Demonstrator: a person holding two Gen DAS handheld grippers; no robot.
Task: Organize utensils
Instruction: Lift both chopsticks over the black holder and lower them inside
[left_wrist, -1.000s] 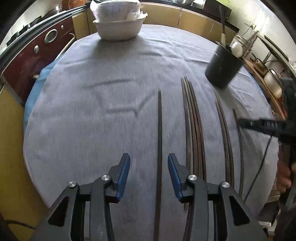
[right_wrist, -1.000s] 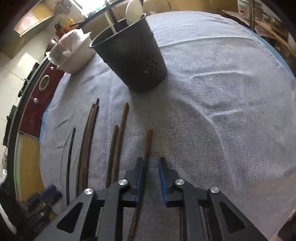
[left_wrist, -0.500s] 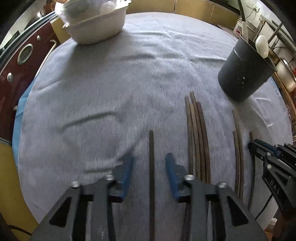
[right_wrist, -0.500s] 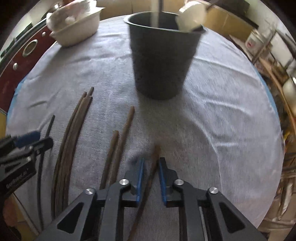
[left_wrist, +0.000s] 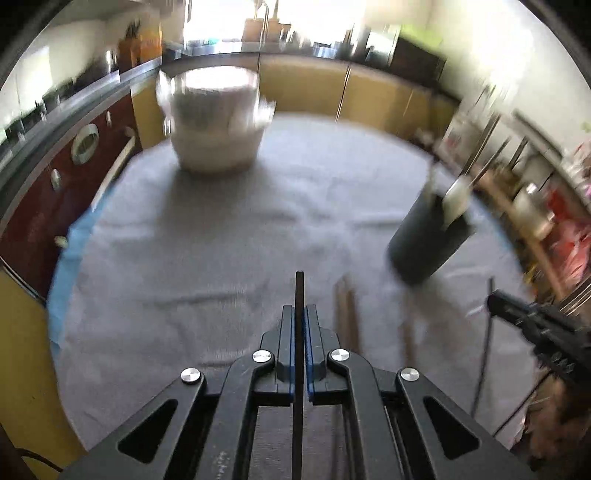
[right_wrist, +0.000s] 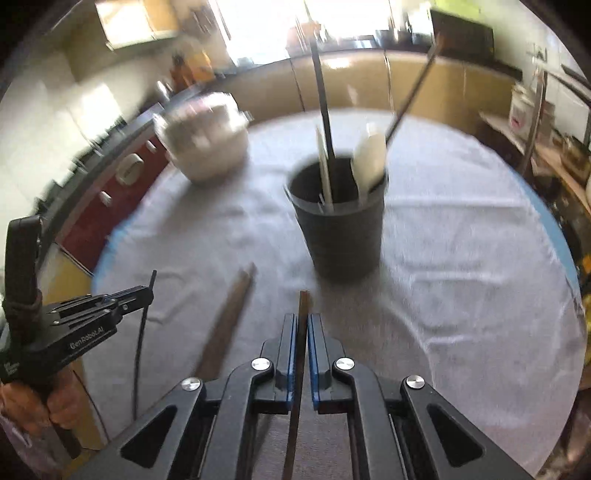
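My left claw (left_wrist: 299, 314) grips a dark chopstick (left_wrist: 299, 291); my right claw (right_wrist: 303, 321) pinches a brown chopstick (right_wrist: 303, 301), both just clamped shut, near the black holder (right_wrist: 343, 236) on the table (right_wrist: 461, 258).

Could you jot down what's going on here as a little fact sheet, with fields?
Setting: round table with grey cloth, in a kitchen
Left gripper: shut on a dark chopstick
Right gripper: shut on a brown chopstick
Holder: dark cup with utensils standing in it
Loose on cloth: more chopsticks
Also there: white bowl, far side
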